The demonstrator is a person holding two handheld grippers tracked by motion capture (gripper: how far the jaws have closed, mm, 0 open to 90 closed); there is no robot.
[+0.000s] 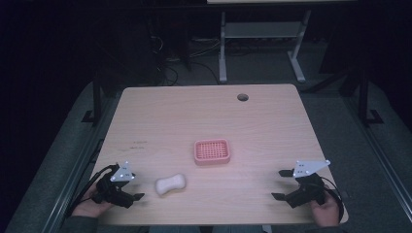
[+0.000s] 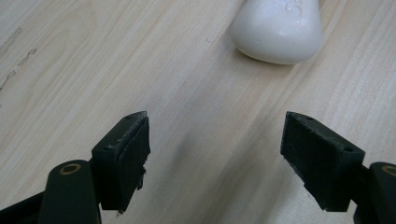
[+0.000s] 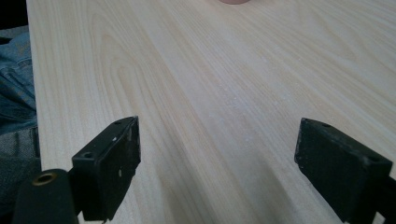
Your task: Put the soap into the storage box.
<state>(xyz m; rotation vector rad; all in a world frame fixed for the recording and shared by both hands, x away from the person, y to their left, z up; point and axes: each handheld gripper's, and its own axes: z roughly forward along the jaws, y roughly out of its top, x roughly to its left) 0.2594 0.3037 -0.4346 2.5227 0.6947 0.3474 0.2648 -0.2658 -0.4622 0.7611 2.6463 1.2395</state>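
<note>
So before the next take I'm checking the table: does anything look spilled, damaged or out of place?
Nothing spilled or broken. The white soap bar lies bare on the table, askew, left of and nearer than the empty pink soap dish. Faint dark scuffs mark the wood farther left.

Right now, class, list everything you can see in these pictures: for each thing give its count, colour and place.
soap bar: one, white, near edge of the table, left of centre.
soap dish: one, pink, ribbed, mid-table, empty.
table: one, light wood, with a round hole near the far edge.
desk frame: one, grey, on the floor beyond.
left gripper: one, black, open, beside the soap bar.
right gripper: one, black, open, at the table's right.
</note>
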